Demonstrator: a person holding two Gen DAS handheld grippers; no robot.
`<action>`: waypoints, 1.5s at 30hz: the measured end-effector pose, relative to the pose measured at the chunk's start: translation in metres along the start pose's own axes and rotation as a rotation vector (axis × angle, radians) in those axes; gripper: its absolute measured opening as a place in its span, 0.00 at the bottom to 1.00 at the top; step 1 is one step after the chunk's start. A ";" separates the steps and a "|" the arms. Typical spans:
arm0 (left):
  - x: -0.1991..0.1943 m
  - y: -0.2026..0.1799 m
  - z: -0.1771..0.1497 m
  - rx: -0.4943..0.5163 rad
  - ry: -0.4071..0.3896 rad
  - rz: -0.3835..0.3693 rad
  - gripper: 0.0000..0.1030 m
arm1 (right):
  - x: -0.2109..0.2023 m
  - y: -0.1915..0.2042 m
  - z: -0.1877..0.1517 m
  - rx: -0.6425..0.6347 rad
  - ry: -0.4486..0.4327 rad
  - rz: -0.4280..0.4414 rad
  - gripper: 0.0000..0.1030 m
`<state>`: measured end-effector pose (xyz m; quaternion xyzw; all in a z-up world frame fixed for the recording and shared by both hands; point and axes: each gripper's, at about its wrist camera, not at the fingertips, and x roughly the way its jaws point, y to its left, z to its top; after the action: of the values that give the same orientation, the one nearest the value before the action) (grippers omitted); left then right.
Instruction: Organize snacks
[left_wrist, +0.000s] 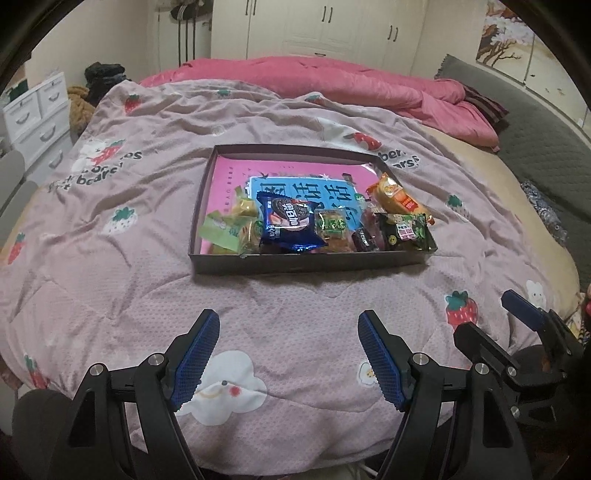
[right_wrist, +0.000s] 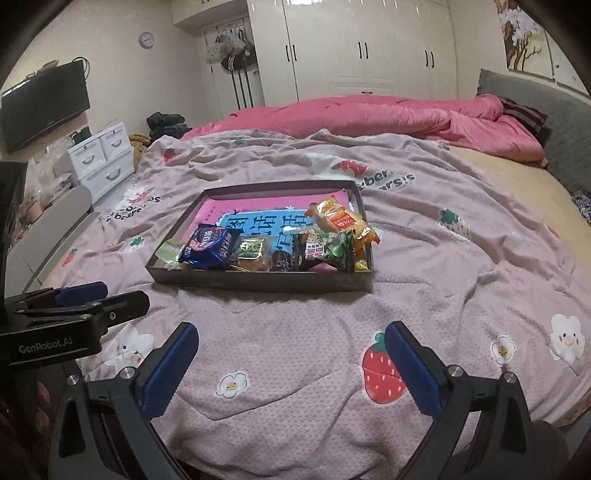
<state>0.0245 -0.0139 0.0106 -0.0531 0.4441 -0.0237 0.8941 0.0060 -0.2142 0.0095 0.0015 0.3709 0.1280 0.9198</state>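
Observation:
A shallow dark box (left_wrist: 306, 263) (right_wrist: 258, 282) lies on the pink strawberry-print blanket, holding several snack packs along its near side: a blue cookie pack (left_wrist: 290, 223) (right_wrist: 210, 245), an orange pack (left_wrist: 397, 195) (right_wrist: 341, 218), a dark green pack (left_wrist: 406, 230) (right_wrist: 325, 249), a light green pack (left_wrist: 218, 230). My left gripper (left_wrist: 288, 362) hovers open over the blanket, well short of the box, nothing between its fingers. My right gripper (right_wrist: 291, 369) is open wide beside it, also empty; it shows at the right edge of the left wrist view (left_wrist: 495, 317).
A pink and blue printed sheet (left_wrist: 236, 173) lines the box floor. A pink duvet (left_wrist: 332, 81) is bunched at the far side of the bed. White drawers (right_wrist: 103, 155) and a wall television (right_wrist: 44, 107) stand to the left. A grey headboard (right_wrist: 535, 122) is at right.

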 end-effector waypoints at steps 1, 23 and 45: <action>0.000 0.000 -0.001 0.003 0.003 0.006 0.76 | -0.002 0.002 0.000 -0.006 -0.008 0.004 0.99; 0.002 0.002 -0.008 -0.004 0.027 0.067 0.76 | 0.007 0.006 -0.005 -0.020 0.021 -0.009 0.99; 0.006 0.003 -0.009 -0.002 0.041 0.094 0.76 | 0.011 0.005 -0.005 -0.020 0.024 -0.012 0.99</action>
<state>0.0207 -0.0126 -0.0002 -0.0328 0.4645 0.0178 0.8848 0.0092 -0.2076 -0.0013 -0.0117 0.3808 0.1263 0.9159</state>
